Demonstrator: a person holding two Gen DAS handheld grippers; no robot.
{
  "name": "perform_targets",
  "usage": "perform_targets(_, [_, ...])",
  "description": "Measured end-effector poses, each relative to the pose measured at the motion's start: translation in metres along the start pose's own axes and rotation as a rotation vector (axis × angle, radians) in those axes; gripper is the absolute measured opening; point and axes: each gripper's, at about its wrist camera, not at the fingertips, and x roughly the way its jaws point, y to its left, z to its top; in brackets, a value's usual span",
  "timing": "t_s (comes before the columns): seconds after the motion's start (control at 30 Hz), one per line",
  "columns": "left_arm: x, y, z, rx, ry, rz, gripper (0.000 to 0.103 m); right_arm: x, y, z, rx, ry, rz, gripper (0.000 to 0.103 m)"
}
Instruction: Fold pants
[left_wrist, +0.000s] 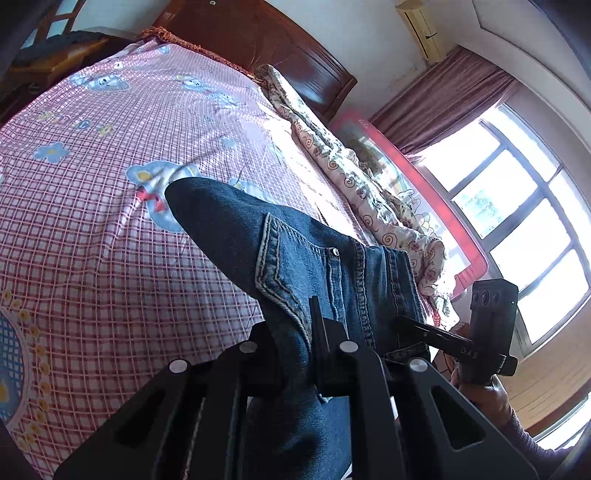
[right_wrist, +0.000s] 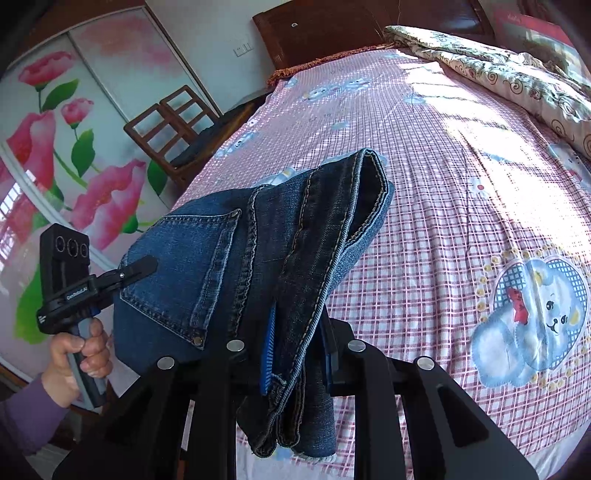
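The left wrist view shows the left gripper (left_wrist: 317, 354) and the right gripper (right_wrist: 299, 354) each pinching the blue pants (left_wrist: 295, 266), held up over the bed (left_wrist: 110, 221), already doubled but not yet laid down flat.

Bed (right_wrist: 424, 206): pink checked sheet with blue bear prints. Floral quilt (right_wrist: 517, 77): bunched along far right edge. Dark wooden headboard (left_wrist: 266, 40): far end. Wooden chair (right_wrist: 170, 125): left of bed. Flowered wardrobe doors (right_wrist: 74, 122): far left. Window (left_wrist: 517, 206), maroon curtain (left_wrist: 443, 103): right.
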Motion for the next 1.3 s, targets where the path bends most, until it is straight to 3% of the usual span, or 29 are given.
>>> perform_targets(0.33, [0.036,0.028,0.068,0.01,-0.017,0.042,0.011,0.055,-0.017,0.068,0.002,0.0,0.003,0.02])
perform_targets(0.5, [0.057,0.045,0.084,-0.003,-0.017,0.06,0.011,0.081,-0.027,0.093,0.01,0.013,0.001,0.02])
perform_targets(0.57, [0.069,0.054,0.084,-0.005,0.013,0.095,0.014,0.098,-0.038,0.095,0.041,0.065,0.02,0.02])
perform_targets(0.6, [0.077,0.061,0.081,-0.015,0.049,0.139,0.017,0.111,-0.046,0.093,0.071,0.115,0.021,0.024])
perform_targets(0.63, [0.086,0.07,0.076,-0.025,0.094,0.231,0.031,0.124,-0.053,0.086,0.094,0.162,-0.01,0.032])
perform_targets(0.67, [0.091,0.077,0.07,-0.018,0.122,0.341,0.039,0.134,-0.06,0.077,0.094,0.192,-0.079,0.05])
perform_targets(0.7, [0.092,0.083,0.063,-0.003,0.132,0.417,0.04,0.14,-0.066,0.069,0.094,0.2,-0.13,0.053])
perform_targets(0.77, [0.079,0.086,0.052,-0.021,0.094,0.495,0.073,0.129,-0.075,0.056,0.172,0.126,-0.089,0.053])
perform_targets(0.8, [0.073,0.083,0.047,-0.016,0.078,0.549,0.077,0.121,-0.074,0.051,0.179,0.098,-0.115,0.053])
perform_targets(0.87, [0.062,0.071,0.037,0.025,0.056,0.611,0.079,0.103,-0.069,0.041,0.173,0.043,-0.137,0.053])
perform_targets(1.0, [0.05,0.031,0.013,0.152,0.061,0.733,0.088,0.074,-0.056,0.016,0.191,0.011,-0.1,0.053])
perform_targets(1.13, [0.033,-0.006,-0.011,0.174,0.065,0.761,0.092,0.056,-0.031,-0.011,0.182,0.032,-0.091,0.053])
perform_targets(1.2, [0.021,-0.017,-0.022,0.144,0.056,0.757,0.092,0.048,-0.022,-0.025,0.19,0.041,-0.084,0.06])
perform_targets(1.3, [0.001,-0.031,-0.036,0.097,0.021,0.742,0.093,0.035,-0.002,-0.044,0.186,0.032,-0.085,0.06])
